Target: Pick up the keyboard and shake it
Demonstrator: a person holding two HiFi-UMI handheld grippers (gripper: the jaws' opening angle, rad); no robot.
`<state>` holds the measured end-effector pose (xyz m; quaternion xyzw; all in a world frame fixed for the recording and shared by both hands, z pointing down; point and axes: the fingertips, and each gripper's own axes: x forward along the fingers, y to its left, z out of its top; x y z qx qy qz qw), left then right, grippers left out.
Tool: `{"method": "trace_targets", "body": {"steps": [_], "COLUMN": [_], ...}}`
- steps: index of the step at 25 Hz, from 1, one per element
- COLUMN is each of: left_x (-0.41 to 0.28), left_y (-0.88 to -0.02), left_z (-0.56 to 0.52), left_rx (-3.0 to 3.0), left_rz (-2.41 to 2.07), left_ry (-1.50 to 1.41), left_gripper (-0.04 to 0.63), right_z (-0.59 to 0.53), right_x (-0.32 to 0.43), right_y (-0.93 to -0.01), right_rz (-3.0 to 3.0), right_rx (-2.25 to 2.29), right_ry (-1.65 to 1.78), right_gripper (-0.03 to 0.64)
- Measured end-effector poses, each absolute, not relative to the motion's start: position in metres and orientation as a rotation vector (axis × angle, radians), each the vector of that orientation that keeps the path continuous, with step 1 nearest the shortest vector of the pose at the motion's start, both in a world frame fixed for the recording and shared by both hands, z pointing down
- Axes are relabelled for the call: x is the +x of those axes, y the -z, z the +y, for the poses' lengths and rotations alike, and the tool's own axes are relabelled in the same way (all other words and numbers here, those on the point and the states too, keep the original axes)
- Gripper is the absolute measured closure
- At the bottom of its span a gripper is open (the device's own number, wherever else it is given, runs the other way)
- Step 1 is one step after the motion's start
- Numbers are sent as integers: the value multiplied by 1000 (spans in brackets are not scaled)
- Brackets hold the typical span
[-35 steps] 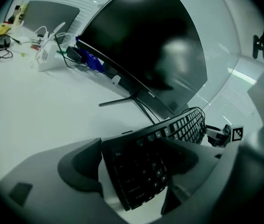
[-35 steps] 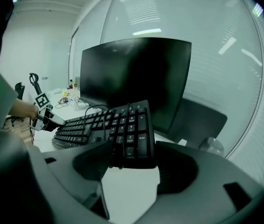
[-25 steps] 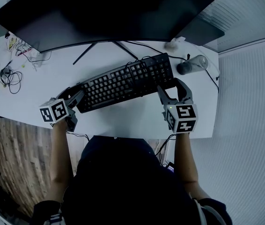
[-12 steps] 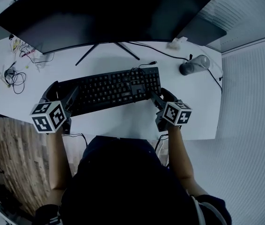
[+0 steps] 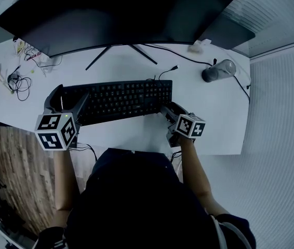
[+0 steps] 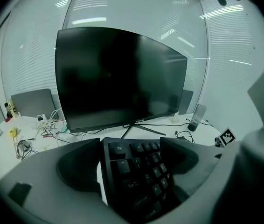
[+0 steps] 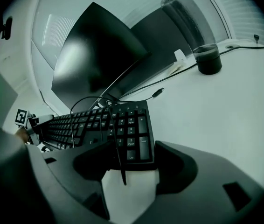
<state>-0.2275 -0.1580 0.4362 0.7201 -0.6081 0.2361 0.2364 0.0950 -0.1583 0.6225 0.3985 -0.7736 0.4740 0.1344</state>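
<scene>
White desk (image 5: pixel 136 131); flat black keyboard (image 5: pixel 121 99) in left gripper (image 5: pixel 68 98) and right gripper (image 5: pixel 173 108)

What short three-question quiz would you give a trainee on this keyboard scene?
1. True or false: the left gripper has nothing between its jaws.
2. Which part of the keyboard is held by the right gripper? A) the Esc end B) the number-pad end C) the space bar
3. Fill in: the large dark screen standing behind the keyboard is a ____.
Key: 1 false, the keyboard's Esc end sits between its jaws; 2 B; 3 monitor.
</scene>
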Motion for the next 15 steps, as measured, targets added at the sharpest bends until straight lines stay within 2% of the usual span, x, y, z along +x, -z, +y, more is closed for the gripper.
{"method": "trace_targets", "body": {"steps": [6,15], "left_x": [-237,-254], "left_y": [-459,-552], "left_z": [-159,-158], "left_rx": [1943,1818], "left_rz": [-1645,-1502], "left_ry": [-596,-352], "left_gripper": [187,187], "right_z": [-159,-164], "right_x": [96,112], "right_y": [-623,-629], "right_rz": [-2218,-2077], "right_rx": [1164,1206], "right_ry": [-1317,-1089], "right_gripper": [314,314]}}
